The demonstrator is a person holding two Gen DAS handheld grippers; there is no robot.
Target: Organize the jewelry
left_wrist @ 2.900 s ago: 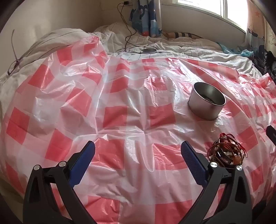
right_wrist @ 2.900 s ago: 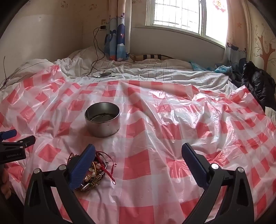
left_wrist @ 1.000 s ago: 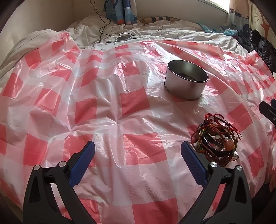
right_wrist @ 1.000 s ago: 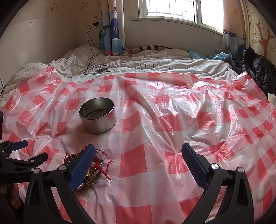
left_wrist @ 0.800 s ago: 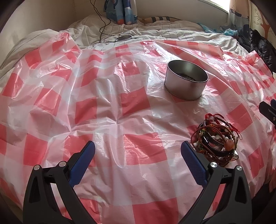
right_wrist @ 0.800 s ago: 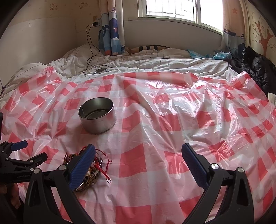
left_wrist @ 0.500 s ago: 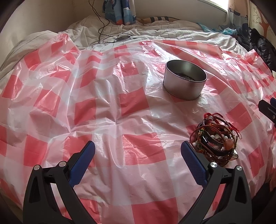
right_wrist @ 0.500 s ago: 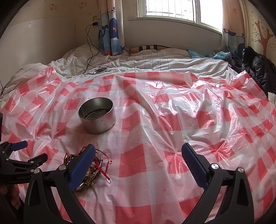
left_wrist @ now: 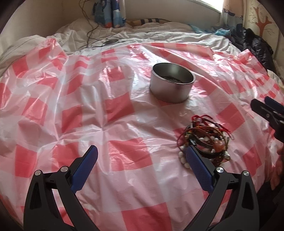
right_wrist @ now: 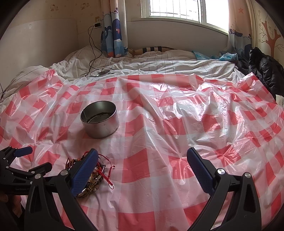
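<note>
Jewelry [left_wrist: 204,140], a tangled heap of red cords, pale beads and dark bangles, lies on the checked plastic sheet [left_wrist: 117,106] right at the tip of the left gripper's [left_wrist: 140,160] right finger, which overlaps its near edge in the left wrist view; whether the pad touches the heap cannot be told. Both fingers of that gripper stand wide apart with nothing but sheet between them. The right gripper [right_wrist: 142,160] is likewise spread wide and holds nothing; its left finger covers part of the same heap in the right wrist view, and the span between its fingers frames bare sheet. Beyond the fingertips of both grippers, and well apart from the heap, stands a round metal tin [left_wrist: 172,87], upright and open-topped. Something dark lies at its bottom, too dim to identify, so it cannot be said whether any piece has gone in. Further out are a rumpled white bedsheet [right_wrist: 159,65], a cable [right_wrist: 92,46] running to a wall socket, and a window [right_wrist: 175,10]. Judged from this, the task appears to be at or near its start: the pieces are bunched together outside the tin and neither gripper has hold of one. What seems left is nearly everything, namely closing on the heap or single pieces and carrying them to the tin.
</note>
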